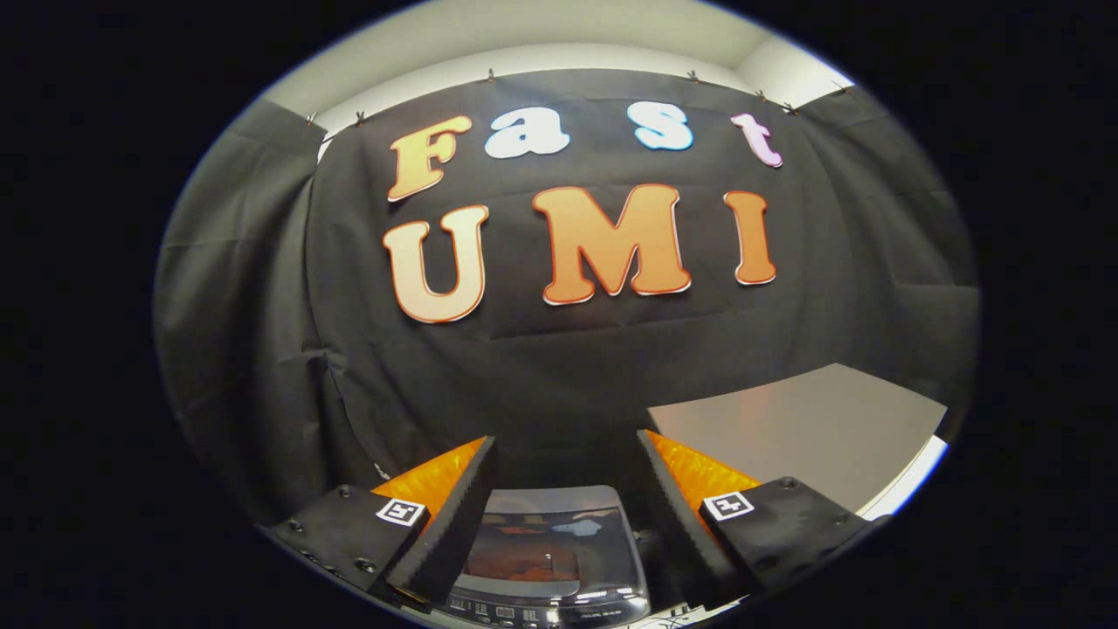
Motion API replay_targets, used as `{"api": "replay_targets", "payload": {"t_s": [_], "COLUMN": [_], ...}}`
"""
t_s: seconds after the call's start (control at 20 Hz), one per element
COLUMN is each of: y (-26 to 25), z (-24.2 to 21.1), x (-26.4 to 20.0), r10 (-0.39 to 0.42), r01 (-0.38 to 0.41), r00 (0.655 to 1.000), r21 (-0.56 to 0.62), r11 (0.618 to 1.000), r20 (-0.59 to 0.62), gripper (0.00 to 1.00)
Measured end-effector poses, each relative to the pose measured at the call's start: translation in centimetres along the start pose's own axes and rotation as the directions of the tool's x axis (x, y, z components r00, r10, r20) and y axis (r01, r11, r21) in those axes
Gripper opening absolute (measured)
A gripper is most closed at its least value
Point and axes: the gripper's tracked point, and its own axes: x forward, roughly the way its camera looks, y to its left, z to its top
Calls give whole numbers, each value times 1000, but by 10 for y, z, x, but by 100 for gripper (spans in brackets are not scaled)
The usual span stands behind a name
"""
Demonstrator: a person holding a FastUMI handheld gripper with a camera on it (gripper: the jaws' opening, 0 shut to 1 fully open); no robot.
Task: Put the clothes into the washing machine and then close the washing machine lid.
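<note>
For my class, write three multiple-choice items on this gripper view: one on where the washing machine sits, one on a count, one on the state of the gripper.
1. Where is the washing machine?
A. Between the gripper's fingers, below them
B. On the grey table
C. Hung on the black cloth wall

2. How many fingers does the gripper have?
A. One
B. Two
C. Three

3. What state is the gripper in?
A. Shut on clothes
B. Shut on the lid
C. Open, holding nothing

Answers:
1 A: its glossy lid and control panel show in the gap between the fingers.
2 B: one finger stands on each side of the machine.
3 C: the fingers stand apart, nothing pressed between them.
</note>
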Motion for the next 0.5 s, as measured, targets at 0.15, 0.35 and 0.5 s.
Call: {"api": "replay_targets", "payload": {"t_s": [0.15, 0.35, 0.5], "y": [-40, -93, -126], "z": [27, 61, 81], "x": [-28, -67, -106], "r10": [-36, -69, -76], "r01": [37, 75, 89], "r00": [998, 992, 987], "r21": [-18, -58, -83], "r11": [999, 995, 993], "r20": [49, 103, 142], "gripper": [99, 99, 99]}}
